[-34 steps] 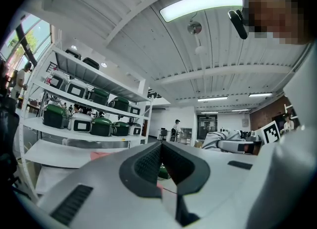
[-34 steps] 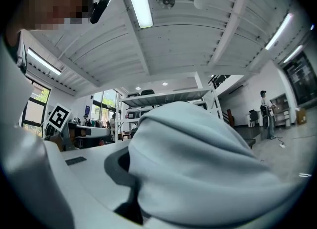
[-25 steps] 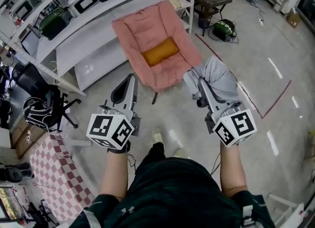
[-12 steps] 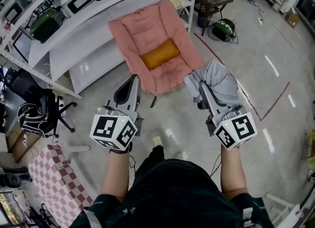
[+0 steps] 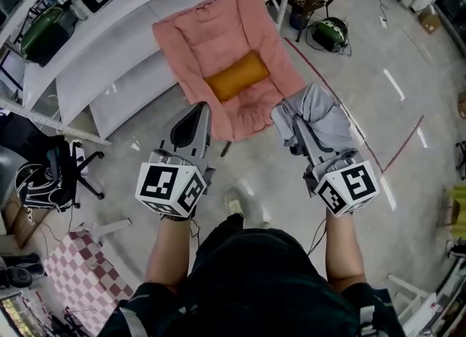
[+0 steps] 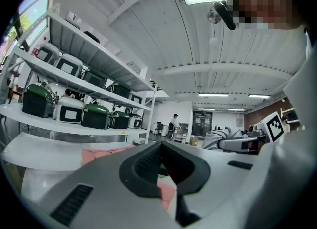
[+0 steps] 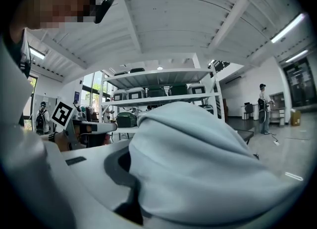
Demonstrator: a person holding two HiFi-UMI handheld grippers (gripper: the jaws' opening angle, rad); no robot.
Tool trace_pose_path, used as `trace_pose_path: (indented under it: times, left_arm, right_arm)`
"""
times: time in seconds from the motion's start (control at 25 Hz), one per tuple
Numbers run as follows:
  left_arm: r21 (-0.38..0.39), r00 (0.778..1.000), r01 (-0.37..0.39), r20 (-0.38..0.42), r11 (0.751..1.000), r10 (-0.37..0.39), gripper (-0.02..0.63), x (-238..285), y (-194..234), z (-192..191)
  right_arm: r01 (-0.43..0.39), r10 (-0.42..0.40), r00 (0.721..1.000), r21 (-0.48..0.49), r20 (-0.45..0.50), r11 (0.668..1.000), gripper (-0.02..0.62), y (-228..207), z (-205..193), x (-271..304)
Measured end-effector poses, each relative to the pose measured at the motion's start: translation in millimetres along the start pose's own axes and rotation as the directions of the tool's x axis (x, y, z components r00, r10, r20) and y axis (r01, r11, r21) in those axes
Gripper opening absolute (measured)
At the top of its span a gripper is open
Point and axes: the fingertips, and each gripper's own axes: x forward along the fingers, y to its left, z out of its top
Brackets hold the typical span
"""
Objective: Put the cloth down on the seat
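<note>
Ahead and to the left of the right gripper (image 5: 296,126), the pink seat (image 5: 204,33) is seen, orange cushion (image 5: 234,76) lying across it | grey cloth (image 5: 320,113) is gripped, bunched, in the right jaws, just beside the seat's front corner | left gripper (image 5: 199,112) is held closed and empty.

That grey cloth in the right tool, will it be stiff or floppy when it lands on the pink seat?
Probably floppy: the grey cloth bunches and droops over the right tool in soft folds. Likely light, since one pinch carries it. It should slump where dropped on the padded pink seat.
</note>
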Motion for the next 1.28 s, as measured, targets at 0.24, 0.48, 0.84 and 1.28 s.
trace_pose_path:
  times: [0.24, 0.48, 0.84, 1.28]
  left_arm:
    - [-0.045, 0.999, 0.043, -0.028, 0.998, -0.044, 0.006, 31, 41, -10]
    - [-0.042, 0.997, 0.026, -0.073, 0.999, -0.029, 0.006, 54, 74, -35]
    - [-0.050, 0.994, -0.039, -0.101, 0.998, 0.034, 0.006, 107, 127, -67]
    - [-0.048, 0.981, -0.113, -0.161, 0.992, 0.104, 0.006, 213, 191, -127]
  right_arm:
    - [0.016, -0.015, 0.999, 0.015, -0.047, 1.000, 0.091, 2, -14, 49]
    - [0.013, -0.009, 0.994, 0.037, -0.107, 0.999, 0.091, -4, -42, 89]
    - [-0.061, 0.068, 0.980, 0.040, -0.189, 0.997, 0.091, -34, -87, 173]
    - [-0.175, 0.203, 0.913, 0.108, -0.355, 0.979, 0.091, -104, -179, 303]
